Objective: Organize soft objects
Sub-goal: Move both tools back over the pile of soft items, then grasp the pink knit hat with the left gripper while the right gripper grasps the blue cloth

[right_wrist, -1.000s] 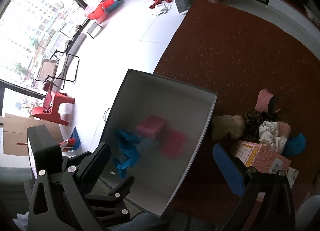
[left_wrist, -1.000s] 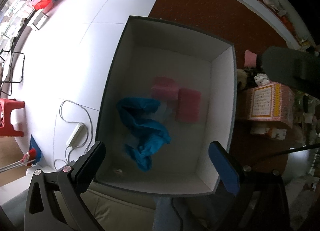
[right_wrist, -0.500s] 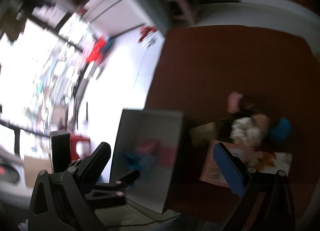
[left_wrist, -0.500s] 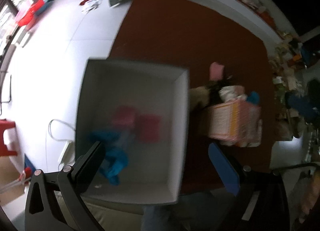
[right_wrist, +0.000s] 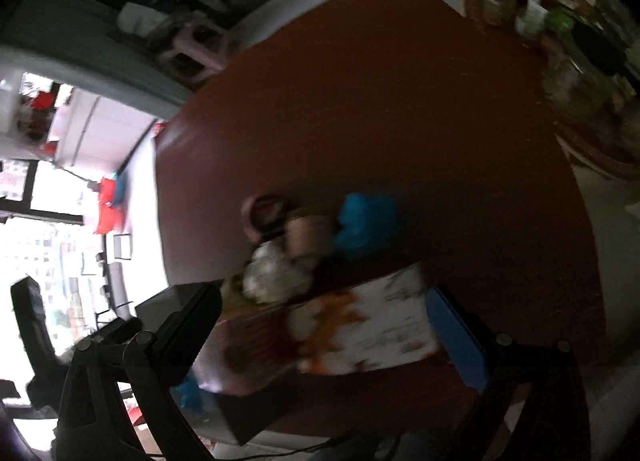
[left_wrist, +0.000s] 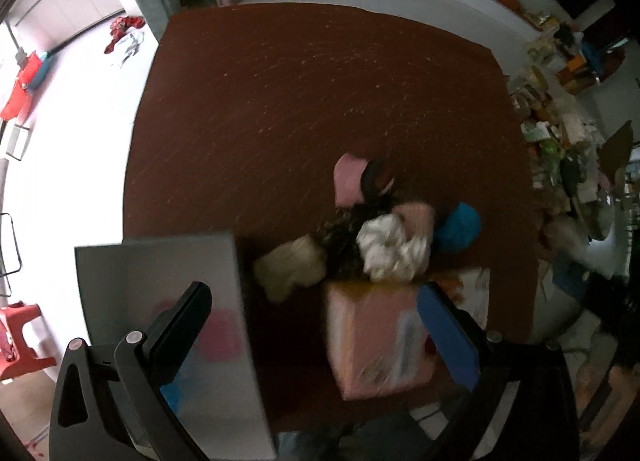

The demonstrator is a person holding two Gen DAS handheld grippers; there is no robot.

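A pile of soft items lies on the brown table (left_wrist: 320, 93): a white cloth (left_wrist: 390, 247), a beige piece (left_wrist: 290, 267), a pink piece (left_wrist: 348, 179), a dark patterned one (left_wrist: 340, 233) and a blue one (left_wrist: 458, 227). At the lower left stands the grey box (left_wrist: 160, 261), with pink (left_wrist: 222, 335) and blue cloth inside. My left gripper (left_wrist: 312, 325) hangs open and empty above the table, between the box and the pile. My right gripper (right_wrist: 324, 329) is open and empty too, over a blurred view of the blue cloth (right_wrist: 366, 223) and white cloth (right_wrist: 276, 273).
A pink printed carton (left_wrist: 380, 341) stands in front of the pile, seen blurred in the right wrist view as carton (right_wrist: 352, 329). Clutter of jars and packets (left_wrist: 560, 133) lines the table's right side. White floor (left_wrist: 60, 141) with red stools lies left.
Both grippers have swung right, away from the grey box and toward the pile and carton. The box has slid to the lower left of both views. Both stay open and empty.
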